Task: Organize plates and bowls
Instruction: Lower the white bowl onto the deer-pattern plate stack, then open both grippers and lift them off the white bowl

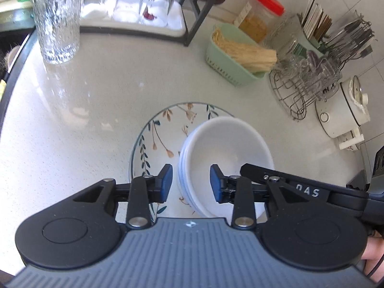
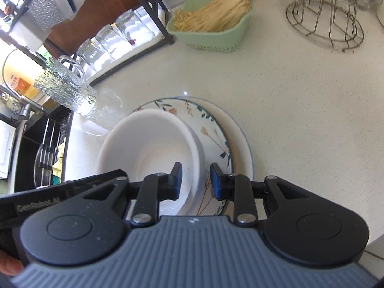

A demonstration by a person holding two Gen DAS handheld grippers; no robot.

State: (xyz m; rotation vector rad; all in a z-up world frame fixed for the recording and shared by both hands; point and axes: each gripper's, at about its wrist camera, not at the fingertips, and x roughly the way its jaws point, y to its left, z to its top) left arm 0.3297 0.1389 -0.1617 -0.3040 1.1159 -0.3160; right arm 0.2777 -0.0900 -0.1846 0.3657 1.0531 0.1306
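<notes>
A stack of white bowls (image 1: 228,144) (image 2: 148,144) sits on a floral plate (image 1: 163,124) (image 2: 211,129), which lies on a plain white plate (image 2: 242,148) on the pale counter. My left gripper (image 1: 191,182) straddles the stack's left rim, one pad outside and one inside, with gaps on both sides; it is open. On the opposite side, my right gripper (image 2: 196,181) straddles the right rim the same way, pads clear of the rim, also open. Each gripper's black body shows at the edge of the other's view.
A tall textured glass (image 1: 57,24) stands at the back left beside a white tray of upturned glasses (image 1: 129,7). A green basket of noodles (image 1: 235,55), a wire rack (image 1: 307,84) and a small white cooker (image 1: 343,110) line the right. The sink (image 2: 43,148) lies left.
</notes>
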